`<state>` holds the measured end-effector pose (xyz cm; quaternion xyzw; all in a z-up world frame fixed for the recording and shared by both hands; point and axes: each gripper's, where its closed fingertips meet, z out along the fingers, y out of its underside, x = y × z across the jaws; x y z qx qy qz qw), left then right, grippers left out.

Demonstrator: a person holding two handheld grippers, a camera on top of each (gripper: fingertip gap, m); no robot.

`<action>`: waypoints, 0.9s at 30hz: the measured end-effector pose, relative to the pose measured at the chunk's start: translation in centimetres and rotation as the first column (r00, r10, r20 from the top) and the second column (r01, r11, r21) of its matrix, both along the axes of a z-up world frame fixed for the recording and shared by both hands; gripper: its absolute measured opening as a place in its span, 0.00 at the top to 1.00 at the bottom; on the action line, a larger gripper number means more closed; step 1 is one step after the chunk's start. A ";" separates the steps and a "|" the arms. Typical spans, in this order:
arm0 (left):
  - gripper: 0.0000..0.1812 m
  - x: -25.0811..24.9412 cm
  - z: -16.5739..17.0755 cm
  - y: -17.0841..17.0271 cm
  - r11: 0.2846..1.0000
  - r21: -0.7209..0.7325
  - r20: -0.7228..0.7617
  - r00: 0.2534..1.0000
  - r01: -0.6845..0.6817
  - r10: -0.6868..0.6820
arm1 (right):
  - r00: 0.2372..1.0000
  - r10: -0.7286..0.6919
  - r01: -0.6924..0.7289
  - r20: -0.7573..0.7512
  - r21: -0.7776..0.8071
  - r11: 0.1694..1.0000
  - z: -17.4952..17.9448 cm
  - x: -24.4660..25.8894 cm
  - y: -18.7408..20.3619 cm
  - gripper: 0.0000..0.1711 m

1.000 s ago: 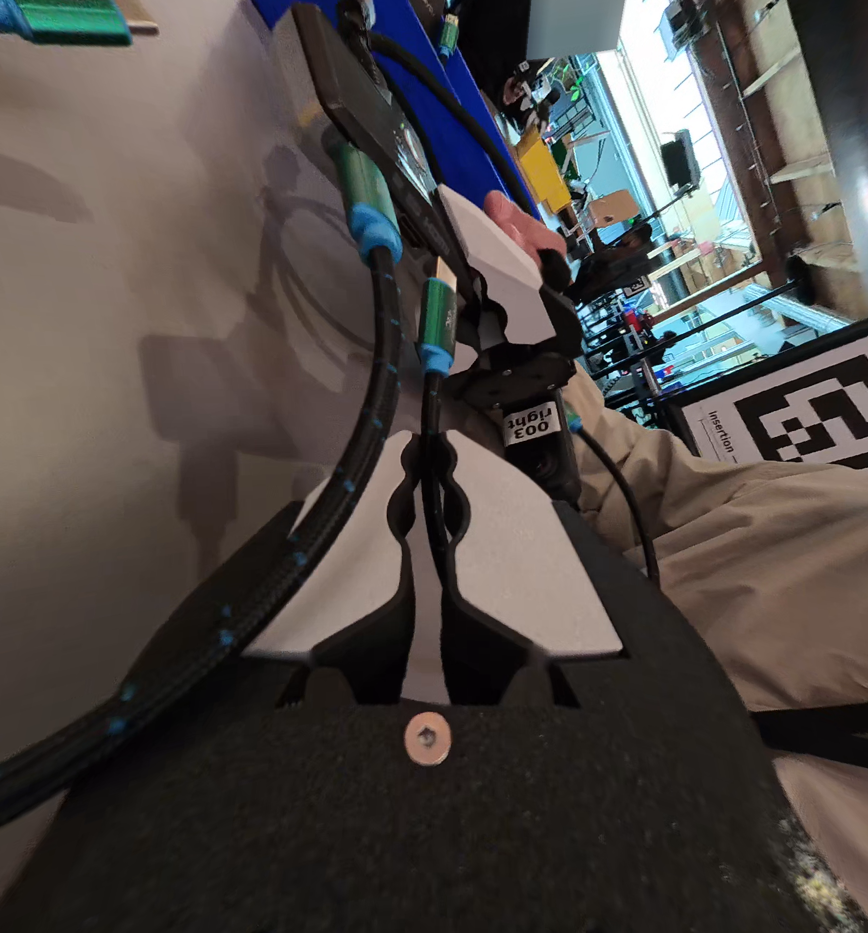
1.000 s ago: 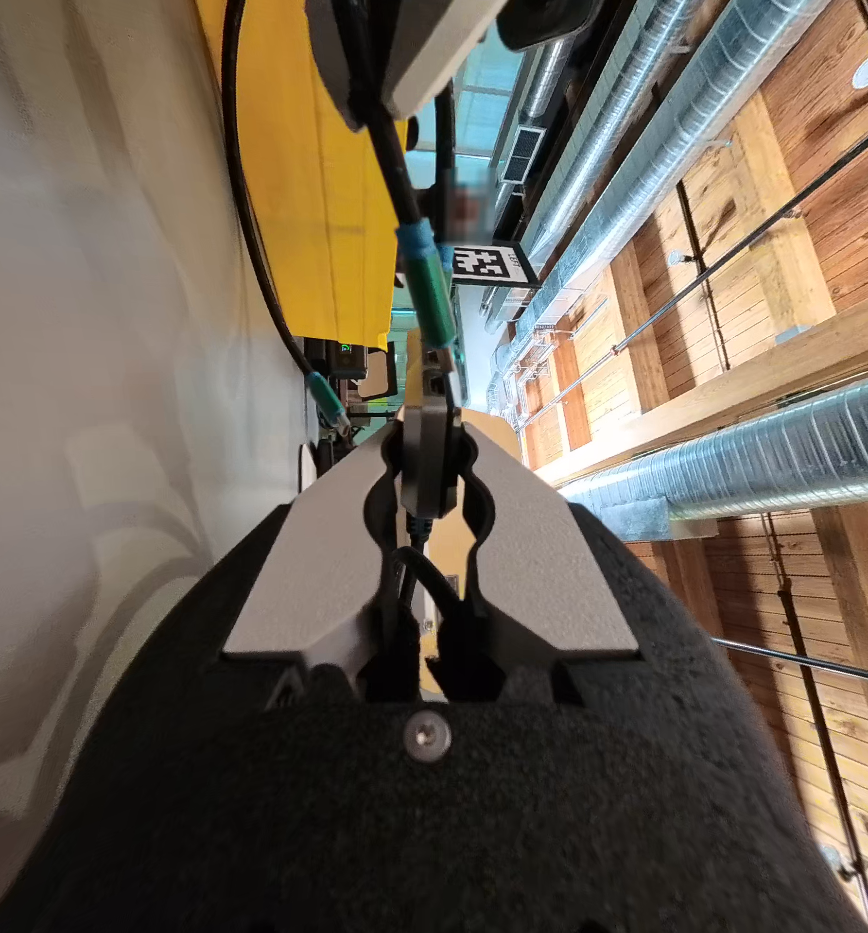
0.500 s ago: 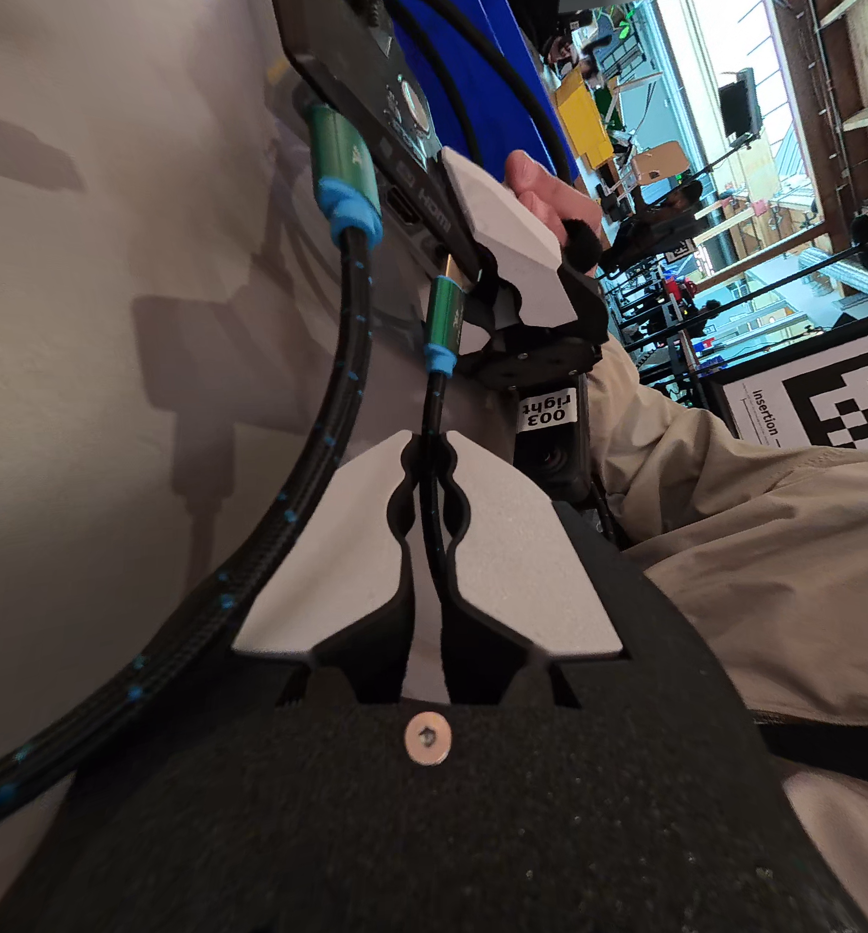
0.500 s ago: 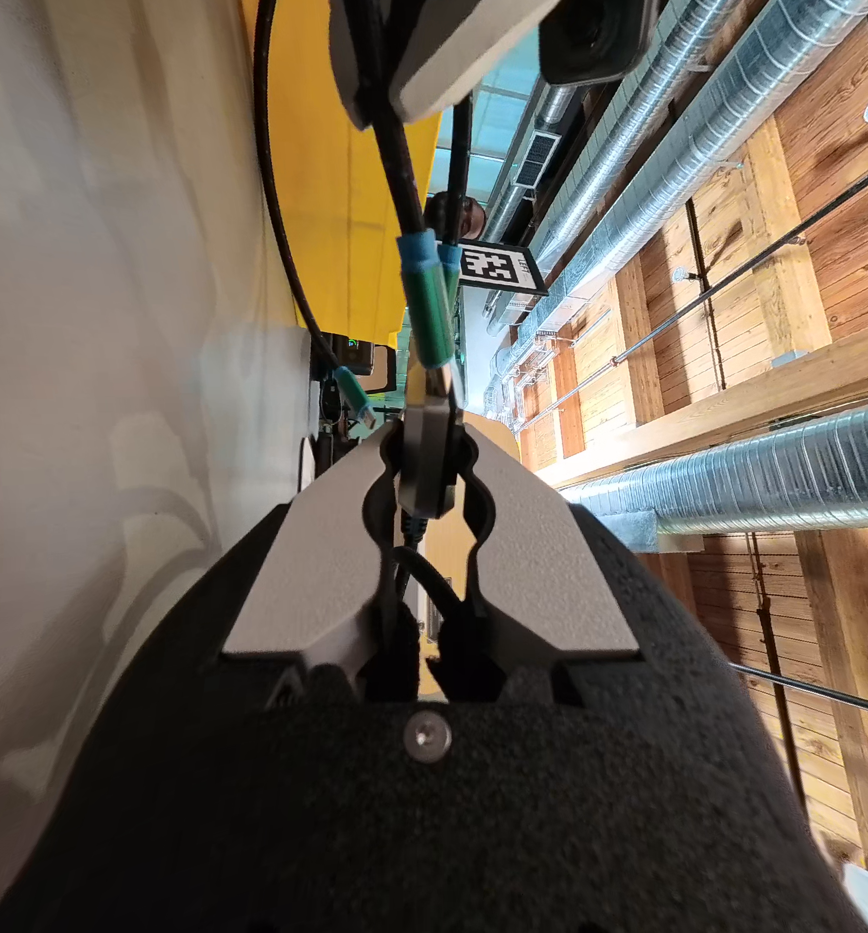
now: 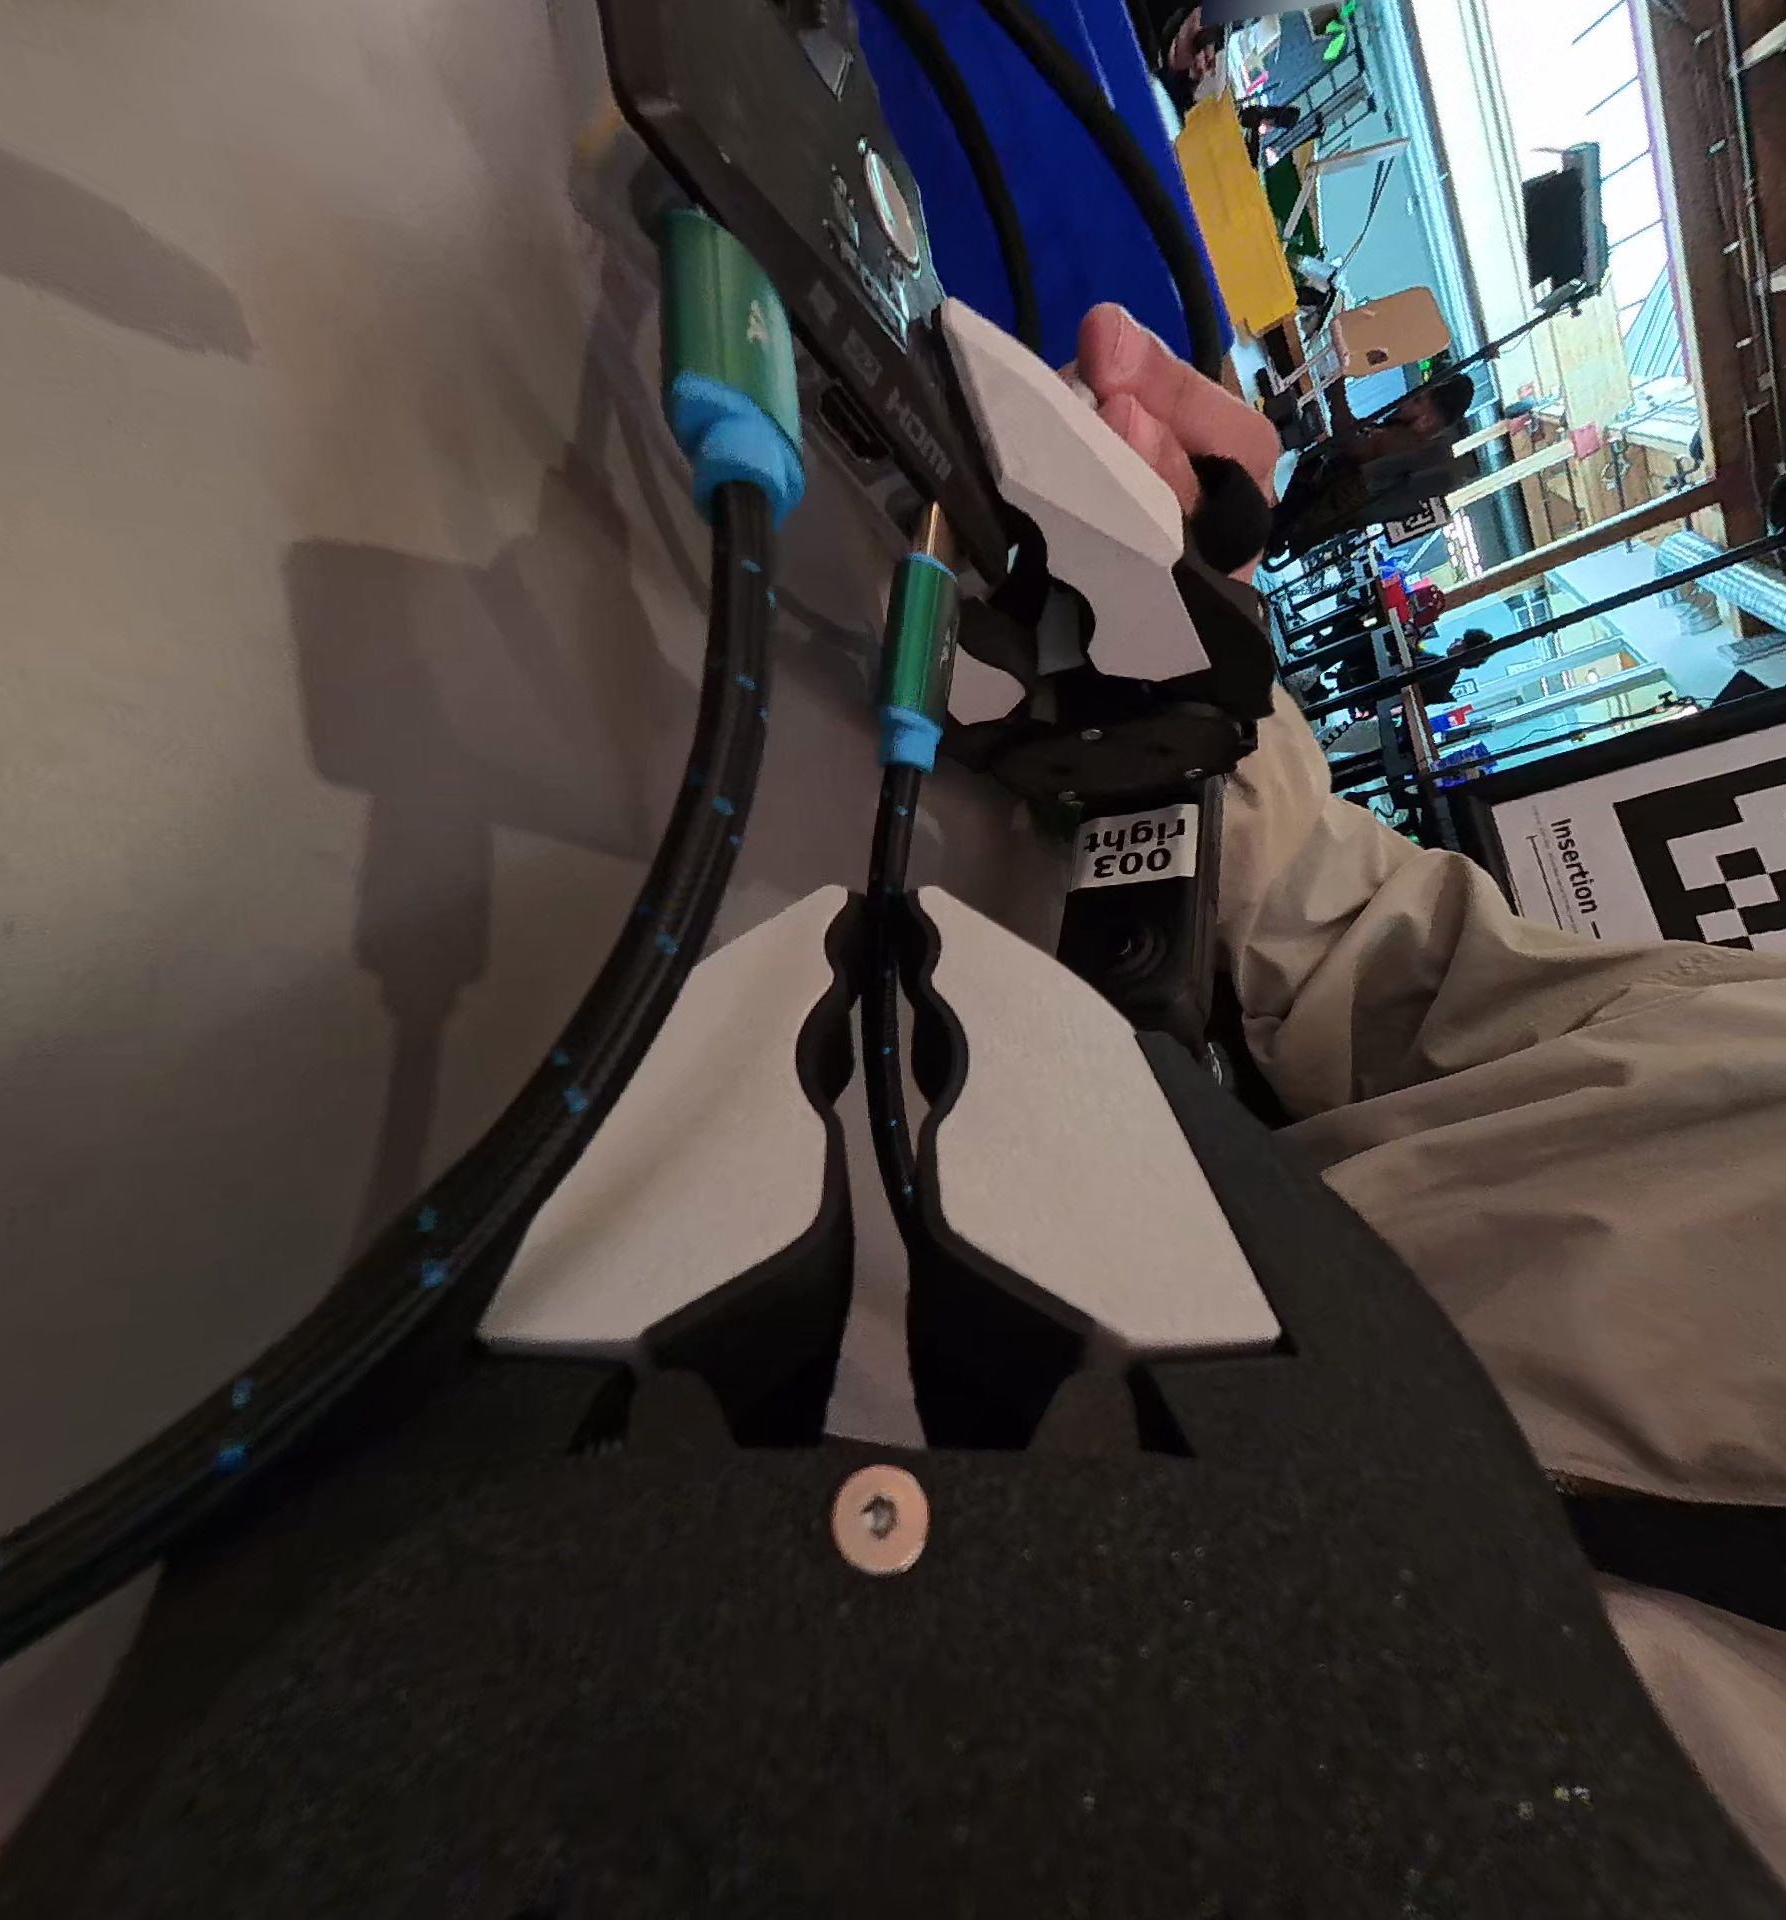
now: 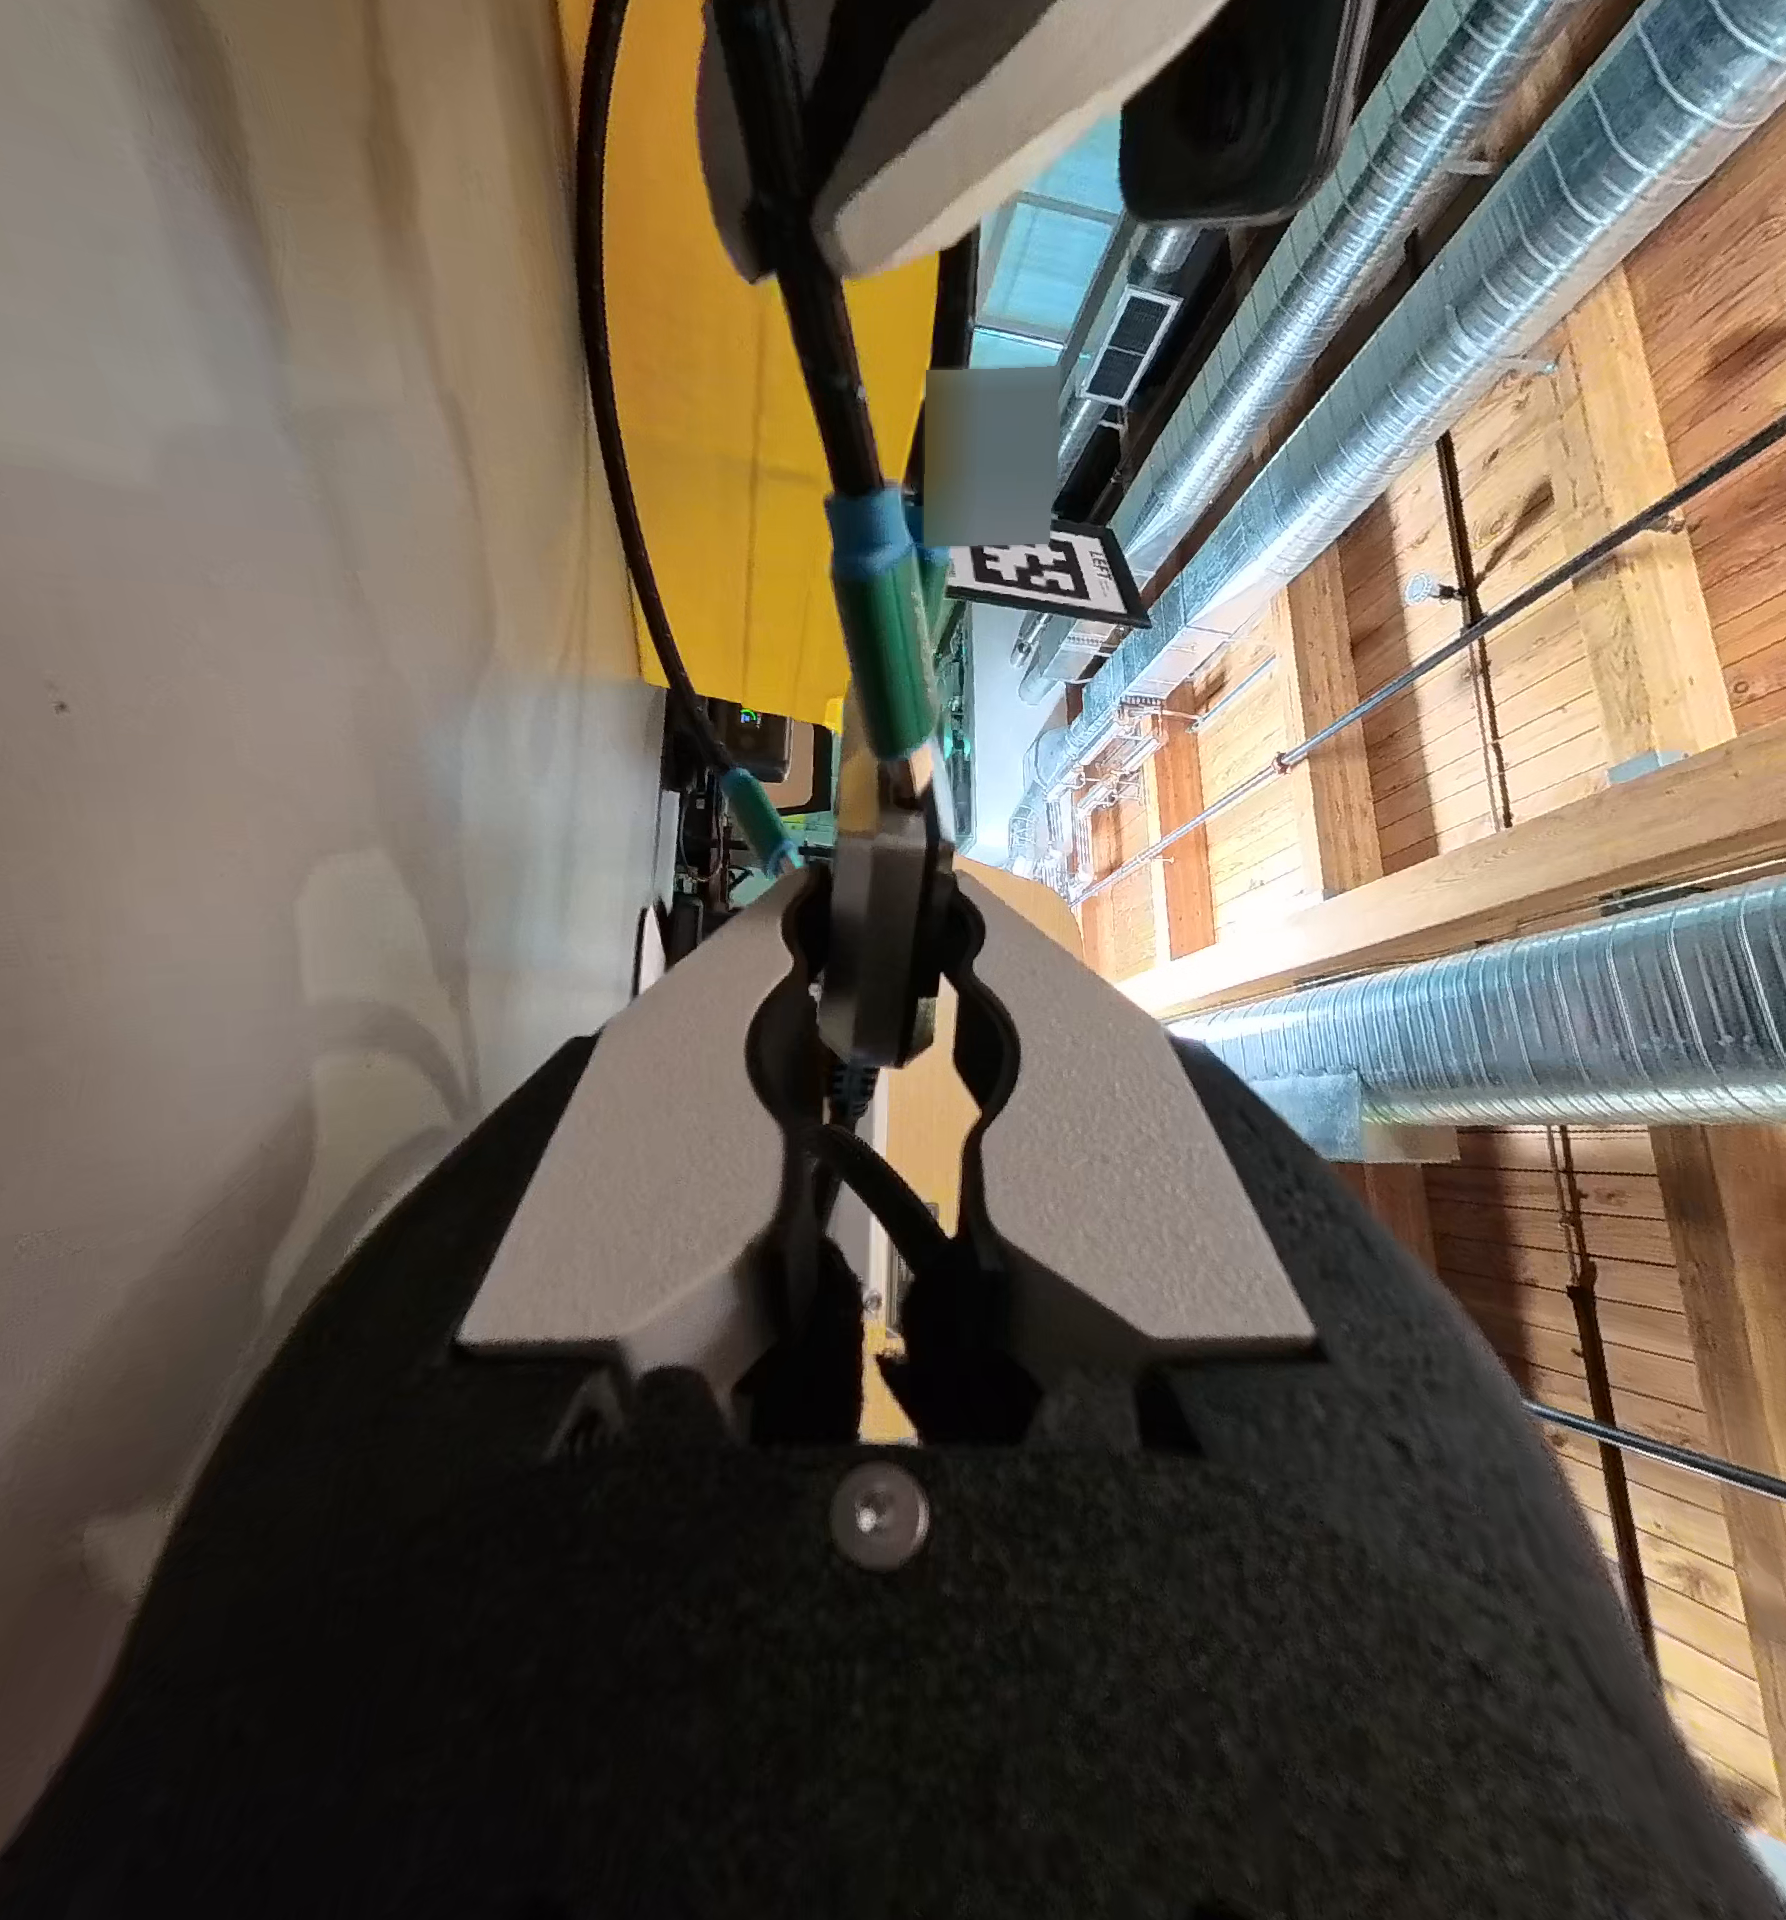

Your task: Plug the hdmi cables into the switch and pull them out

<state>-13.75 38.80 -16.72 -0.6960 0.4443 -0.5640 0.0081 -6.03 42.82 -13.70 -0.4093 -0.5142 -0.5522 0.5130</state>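
In the left wrist view my left gripper (image 5: 881,899) is shut on a thin black hdmi cable (image 5: 889,1039) just behind its green plug (image 5: 920,644). The plug's gold tip touches the port edge of the black switch (image 5: 795,187); how deep it sits I cannot tell. A thicker hdmi cable's green plug (image 5: 728,322) is plugged into the switch. My right gripper (image 5: 982,540) grips the switch's near end. In the right wrist view my right gripper (image 6: 884,894) is shut on the switch (image 6: 873,966), the green plug (image 6: 884,644) meets its top, and my left gripper (image 6: 801,260) is above.
A white table surface (image 5: 245,831) lies on the left. A blue panel (image 5: 972,208) stands behind the switch and a yellow one (image 6: 743,416) shows in the right wrist view. A loose green plug (image 6: 754,821) lies farther off. A beige sleeve (image 5: 1491,1039) and marker board (image 5: 1699,862) are right. The grippers' ends are close to 9 centimeters from one another.
My left gripper has moved closer to the switch with the thin cable, bringing the plug's tip up to the switch's port edge. My right gripper still holds the switch.
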 end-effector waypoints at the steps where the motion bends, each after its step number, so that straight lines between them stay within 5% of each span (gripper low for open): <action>1: 0.97 0.0 0.0 0.0 1.000 -0.005 0.000 1.000 0.003 -0.003 | 1.000 0.001 -0.001 -0.001 -0.004 1.000 -0.1 0.0 0.0 0.88; 13: 0.97 0.6 1.1 1.1 0.994 -0.017 0.119 0.987 -0.110 0.111 | 0.999 -0.030 0.031 -0.016 0.027 0.999 0.7 0.4 0.0 0.89; 18: 0.99 1.1 2.5 1.1 0.984 -0.125 0.203 0.968 -0.127 0.151 | 1.000 -0.015 0.015 -0.006 0.043 0.999 1.0 -0.7 -0.2 0.89; 27: 0.96 1.8 1.9 1.4 0.981 0.046 0.208 0.963 -0.187 0.174 | 0.999 -0.021 0.021 -0.043 0.012 1.000 0.6 -0.3 0.1 0.89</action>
